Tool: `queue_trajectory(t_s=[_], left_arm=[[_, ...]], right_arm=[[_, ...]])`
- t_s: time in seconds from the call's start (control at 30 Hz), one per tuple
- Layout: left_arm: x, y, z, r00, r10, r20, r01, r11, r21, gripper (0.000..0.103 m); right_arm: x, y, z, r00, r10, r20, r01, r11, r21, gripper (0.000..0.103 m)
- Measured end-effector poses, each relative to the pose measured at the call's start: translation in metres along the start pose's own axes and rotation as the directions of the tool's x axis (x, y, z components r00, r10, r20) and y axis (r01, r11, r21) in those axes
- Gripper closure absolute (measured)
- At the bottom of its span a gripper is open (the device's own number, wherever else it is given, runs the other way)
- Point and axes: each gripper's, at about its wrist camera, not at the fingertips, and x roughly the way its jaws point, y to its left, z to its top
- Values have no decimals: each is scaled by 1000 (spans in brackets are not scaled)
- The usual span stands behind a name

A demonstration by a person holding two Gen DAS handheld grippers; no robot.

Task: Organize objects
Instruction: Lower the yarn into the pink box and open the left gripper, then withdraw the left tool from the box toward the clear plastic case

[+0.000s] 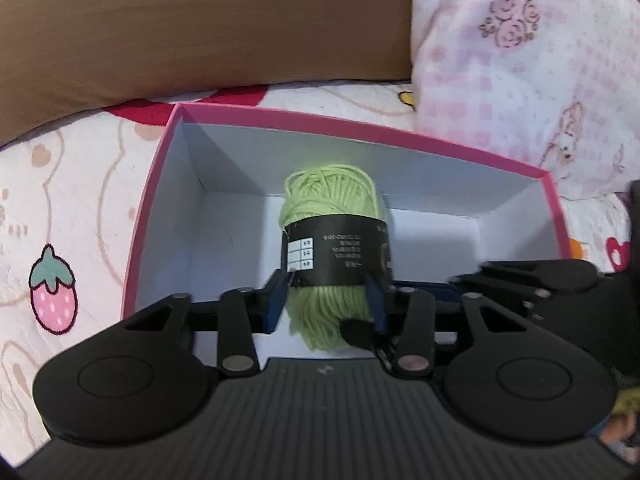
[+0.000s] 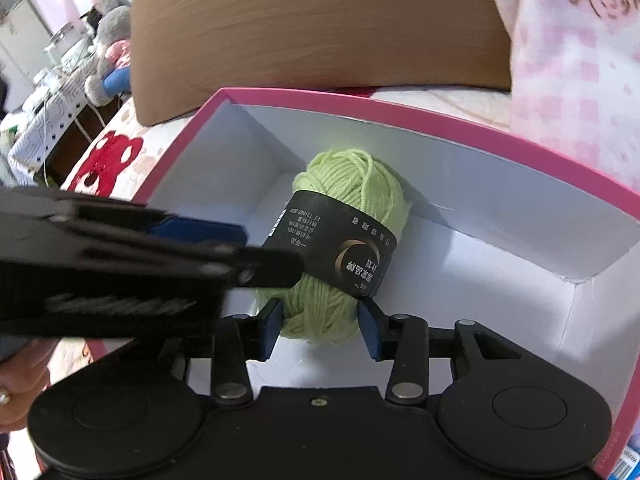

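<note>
A green yarn ball [image 1: 332, 240] is seen inside an open pink box [image 1: 148, 200] with a white interior; the box rests on a printed bed cover [image 1: 60, 208].

The yarn lies between the jaws of both grippers. In the left wrist view, the left gripper [image 1: 330, 300] is closed on the yarn's near end, both blue pads [image 1: 278, 300] pressing into the strands just below the label. In the right wrist view, the right gripper [image 2: 320, 322] is likewise pinching the near end of the yarn, its pads [image 2: 272, 328] touching the wool on either side. The left gripper [image 2: 276, 264] is seen there entering from the left edge of the view, its tip against the label.

A black paper label [image 2: 336, 256] is wrapped around the yarn's middle. A gold crescent emblem and lines of small pale characters are printed on it; a code reading roughly "FZ/T 31002-2010" is made out, the remainder being too small to read. A small white grid of symbols [image 1: 301, 256] is noted on the label.

Beyond the jaws, a brown board [image 1: 200, 28] and a pink floral cloth [image 1: 520, 60] are observed behind the box.
</note>
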Motion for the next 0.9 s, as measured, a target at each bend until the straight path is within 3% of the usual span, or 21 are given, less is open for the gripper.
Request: queue_trajectory(t_s=[0.17,0.33,0.43,0.77,0.9], left_arm=[[10,4,1,1000,-11,18,12,999,-52,73],[1,2,-2,999,-4,44,7,997,-77,72],[-15,-5,-3,998,13,65,-10,999,-44,72],[-72,-38,-15,997,36,63,-35,999,-19,67],[-96,-63,-22,998,68,-3,-68,997,46,62]], right_arm=[[-1,9,-4,998,-41,-39,39,998,-58,54],[-18,7,-12,998,-53,-20,52,997,-64,45],[-37,7,-19,999,-47,4,47,994,-96,39],[-81,4,-35,994,-90,55,96,989,-112,38],[-107,11,-46,983,-142,118,159,976,-149,36]])
